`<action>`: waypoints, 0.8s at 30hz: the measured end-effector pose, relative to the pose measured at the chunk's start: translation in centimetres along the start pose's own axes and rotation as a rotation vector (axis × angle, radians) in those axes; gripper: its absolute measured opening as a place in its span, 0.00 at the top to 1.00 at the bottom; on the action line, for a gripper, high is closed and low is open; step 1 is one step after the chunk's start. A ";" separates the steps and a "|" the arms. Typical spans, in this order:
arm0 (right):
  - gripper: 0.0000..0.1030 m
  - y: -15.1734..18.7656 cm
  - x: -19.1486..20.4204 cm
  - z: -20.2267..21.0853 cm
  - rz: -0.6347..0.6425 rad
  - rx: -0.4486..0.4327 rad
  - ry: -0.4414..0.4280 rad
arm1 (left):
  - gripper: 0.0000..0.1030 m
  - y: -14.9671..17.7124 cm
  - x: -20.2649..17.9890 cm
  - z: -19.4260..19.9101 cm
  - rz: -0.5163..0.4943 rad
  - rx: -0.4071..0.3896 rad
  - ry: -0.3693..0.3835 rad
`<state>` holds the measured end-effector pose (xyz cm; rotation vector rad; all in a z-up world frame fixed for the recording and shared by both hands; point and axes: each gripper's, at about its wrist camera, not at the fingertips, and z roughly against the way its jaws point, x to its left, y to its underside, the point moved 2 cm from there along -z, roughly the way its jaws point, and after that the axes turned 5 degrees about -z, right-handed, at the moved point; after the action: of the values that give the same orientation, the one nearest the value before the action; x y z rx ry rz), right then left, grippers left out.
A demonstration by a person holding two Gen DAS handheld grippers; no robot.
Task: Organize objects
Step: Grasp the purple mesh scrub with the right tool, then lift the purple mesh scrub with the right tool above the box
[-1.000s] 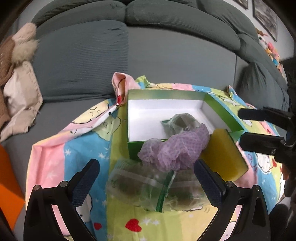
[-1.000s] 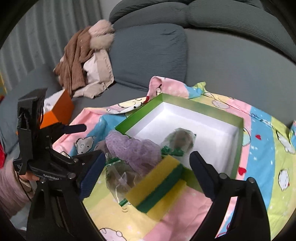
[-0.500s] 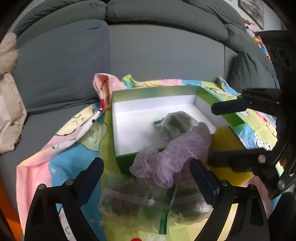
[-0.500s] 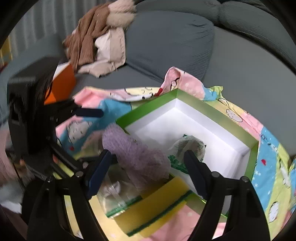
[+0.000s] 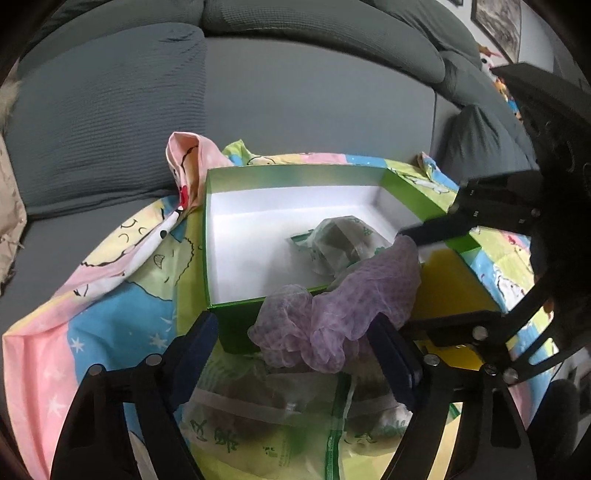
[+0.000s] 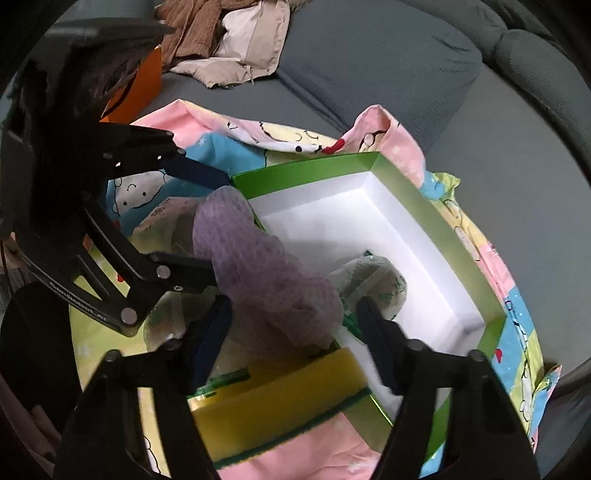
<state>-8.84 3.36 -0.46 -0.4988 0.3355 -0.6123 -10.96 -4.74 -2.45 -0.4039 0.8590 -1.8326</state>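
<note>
Both grippers' jaws have just been closing, half spread: left gripper (image 5: 295, 350) around the glove (image 5: 343, 302); right gripper (image 6: 295, 332) astride glove and sponge (image 6: 280, 398), pinching nothing.

A home living room: a big grey sofa (image 5: 295, 92) with cushions, a cartoon-print cloth (image 5: 110, 295) spread on it, framed pictures (image 5: 495, 26) on the wall.

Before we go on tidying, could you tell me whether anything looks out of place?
Yes: the purple glove is draped over the green box's near rim, half in and half out, between the left gripper's closing jaws.
</note>
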 end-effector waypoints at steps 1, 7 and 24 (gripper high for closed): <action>0.47 -0.1 0.0 -0.1 -0.006 0.003 -0.016 | 0.32 0.1 0.1 0.0 0.007 0.000 0.007; 0.67 -0.4 0.4 -0.5 -0.010 -0.004 -0.033 | 0.58 0.4 -0.1 0.0 0.058 -0.014 0.056; 0.91 -0.8 1.8 4.6 -0.081 -0.146 -0.128 | 0.85 -0.6 -1.1 4.5 0.159 -0.113 0.146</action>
<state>-5.80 3.30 3.49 -0.6916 0.2404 -0.6334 -8.07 -5.27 1.16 -0.2662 1.0679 -1.6872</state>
